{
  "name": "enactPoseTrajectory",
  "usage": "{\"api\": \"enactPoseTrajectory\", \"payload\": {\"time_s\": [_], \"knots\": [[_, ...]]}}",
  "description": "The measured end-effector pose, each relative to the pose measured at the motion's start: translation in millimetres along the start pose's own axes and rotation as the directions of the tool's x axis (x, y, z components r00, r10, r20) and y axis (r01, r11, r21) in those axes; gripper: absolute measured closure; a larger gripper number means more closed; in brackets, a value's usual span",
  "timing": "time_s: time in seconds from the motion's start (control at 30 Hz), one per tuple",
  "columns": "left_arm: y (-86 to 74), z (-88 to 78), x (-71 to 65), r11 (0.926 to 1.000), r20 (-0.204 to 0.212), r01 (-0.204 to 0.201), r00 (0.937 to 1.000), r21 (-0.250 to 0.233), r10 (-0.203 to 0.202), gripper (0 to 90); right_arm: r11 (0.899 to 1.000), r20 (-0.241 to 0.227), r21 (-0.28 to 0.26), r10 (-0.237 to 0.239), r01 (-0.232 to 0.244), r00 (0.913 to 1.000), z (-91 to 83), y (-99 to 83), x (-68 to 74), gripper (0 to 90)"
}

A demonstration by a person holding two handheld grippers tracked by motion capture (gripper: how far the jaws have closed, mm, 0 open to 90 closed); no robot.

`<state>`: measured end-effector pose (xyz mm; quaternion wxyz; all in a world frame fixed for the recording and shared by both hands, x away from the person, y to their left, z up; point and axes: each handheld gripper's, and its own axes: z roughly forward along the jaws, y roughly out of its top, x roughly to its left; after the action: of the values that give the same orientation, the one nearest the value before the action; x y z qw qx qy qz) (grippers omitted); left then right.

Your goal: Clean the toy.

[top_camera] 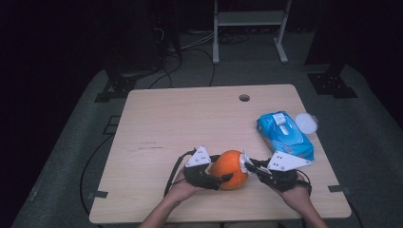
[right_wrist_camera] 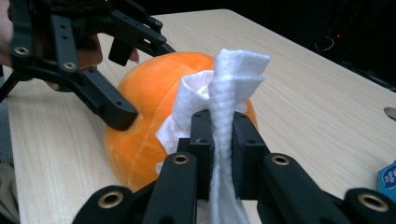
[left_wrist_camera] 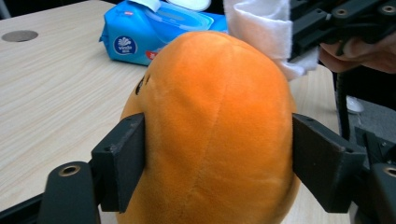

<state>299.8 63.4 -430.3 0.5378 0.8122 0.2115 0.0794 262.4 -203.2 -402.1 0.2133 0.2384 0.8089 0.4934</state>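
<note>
At the table's near edge, left gripper (top_camera: 223, 176) seemingly clasps orange plush (top_camera: 230, 168); right gripper (top_camera: 248, 164) pinches wipe (top_camera: 245, 160).

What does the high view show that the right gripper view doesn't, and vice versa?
High view alone: the whole table with its cable hole, the full blue wipes pack with its lid flipped open, both hands, and the floor and stand legs behind.

Right gripper view alone: the right gripper seen close, jaws pinched shut on the folded white wipe, which lies against the toy's side.

Both: the orange plush toy on the table, the left gripper with a jaw on either side of it, and the wipe at the toy's right.
</note>
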Motion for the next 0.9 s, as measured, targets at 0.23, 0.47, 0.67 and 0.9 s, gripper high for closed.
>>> {"api": "enactPoseTrajectory", "payload": {"time_s": [0.23,0.47,0.67,0.9], "knots": [[-0.9,1.4,-2.5,0.9998,-0.034,0.02,0.9992,0.0,-0.02,24.8,0.997,-0.046,-0.006,-0.075,0.075,0.9961,6.5,9.8,19.8,79.9],[-0.9,3.4,-6.9,0.9971,0.0,-0.073,0.9973,0.019,0.073,21.3,1.0,0.015,0.0,-0.009,0.009,0.9999,1.4,-0.6,-1.8,80.0],[-3.2,2.6,-2.5,0.9988,-0.036,-0.047,0.9982,0.013,0.047,29.2,0.999,-0.006,-0.001,-0.044,0.044,0.999,1.7,3.6,10.3,79.9],[-5.7,-0.3,3.4,0.9999,-0.033,-0.012,0.9994,-0.003,0.012,30.6,0.997,-0.02,0.028,-0.067,0.068,0.9975,4.8,3.1,9.9,79.9]]}}
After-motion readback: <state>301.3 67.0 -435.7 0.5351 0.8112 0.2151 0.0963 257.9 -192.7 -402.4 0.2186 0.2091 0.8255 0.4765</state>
